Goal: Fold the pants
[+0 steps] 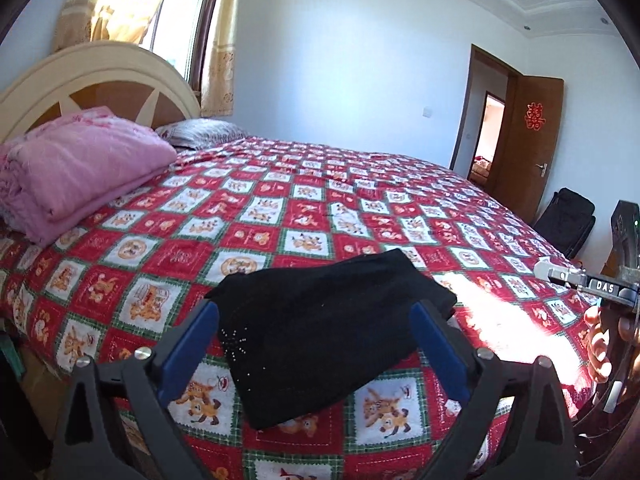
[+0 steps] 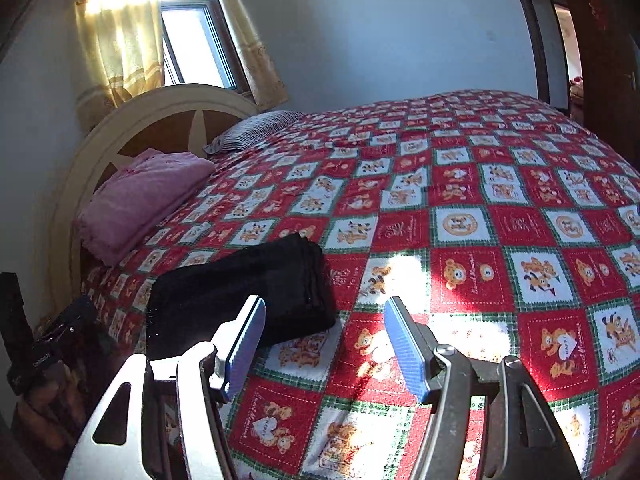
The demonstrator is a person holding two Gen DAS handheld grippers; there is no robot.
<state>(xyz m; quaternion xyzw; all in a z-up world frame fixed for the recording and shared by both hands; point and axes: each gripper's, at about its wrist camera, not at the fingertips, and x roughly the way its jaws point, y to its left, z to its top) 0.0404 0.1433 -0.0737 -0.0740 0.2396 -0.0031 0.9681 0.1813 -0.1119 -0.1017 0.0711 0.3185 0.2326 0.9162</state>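
The black pants (image 1: 320,332) sit as a compact folded bundle low in the middle of the left wrist view, resting on the red patchwork bedspread (image 1: 304,208) near the bed's close edge. Looks like the folding part is basically done. The left gripper (image 1: 316,344) has its blue jaws wide apart, framing the bundle but not pinching it, and the right gripper (image 2: 324,344) is spread too, over bare bedspread just right of the pants. A pink blanket (image 1: 80,168) sits upper left by the headboard. Next move, I'd guess, only needs clearing off or squaring an edge.
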